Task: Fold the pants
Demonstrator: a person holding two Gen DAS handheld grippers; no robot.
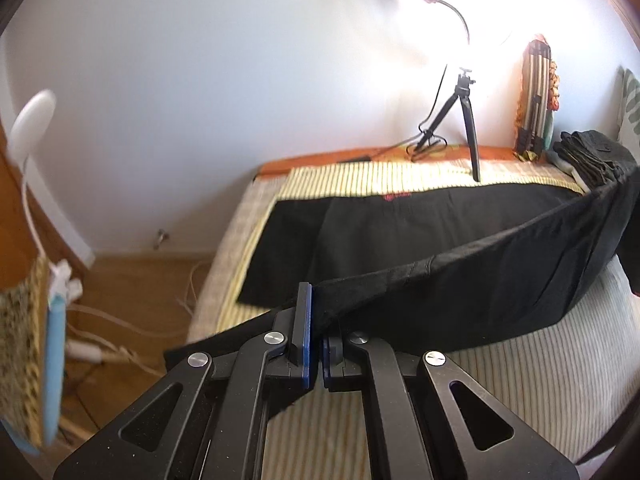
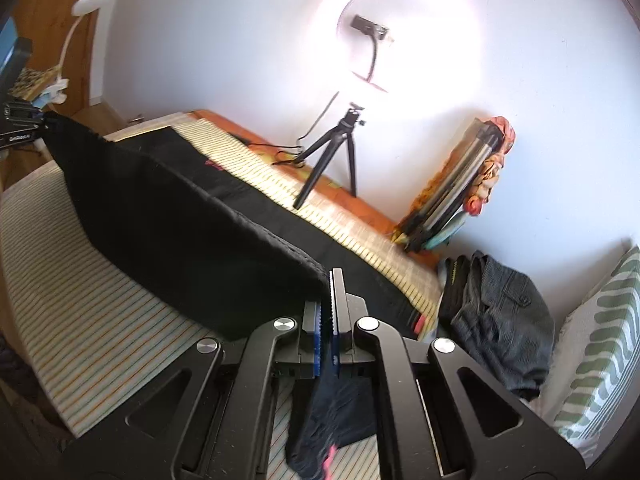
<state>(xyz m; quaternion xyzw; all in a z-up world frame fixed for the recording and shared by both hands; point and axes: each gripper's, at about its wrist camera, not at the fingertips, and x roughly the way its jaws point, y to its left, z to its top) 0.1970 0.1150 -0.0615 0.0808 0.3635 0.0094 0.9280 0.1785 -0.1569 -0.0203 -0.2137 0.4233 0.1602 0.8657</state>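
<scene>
Black pants [image 1: 400,236] lie lengthwise across the striped bed [image 1: 540,380]. Their near long edge is lifted off the bed and stretched between my two grippers. My left gripper [image 1: 316,312] is shut on the pants' edge at one end. My right gripper [image 2: 326,292] is shut on the pants [image 2: 168,208] at the other end, and cloth hangs below its fingers. The far half of the pants rests flat on the bed. The left gripper also shows at the far left of the right wrist view [image 2: 24,128].
A small black tripod [image 1: 466,120] with a ring light stands at the bed's far edge by the white wall. Folded dark clothes [image 2: 496,320] are stacked by a green patterned pillow [image 2: 604,340]. Wooden floor with cables [image 1: 120,320] lies left of the bed.
</scene>
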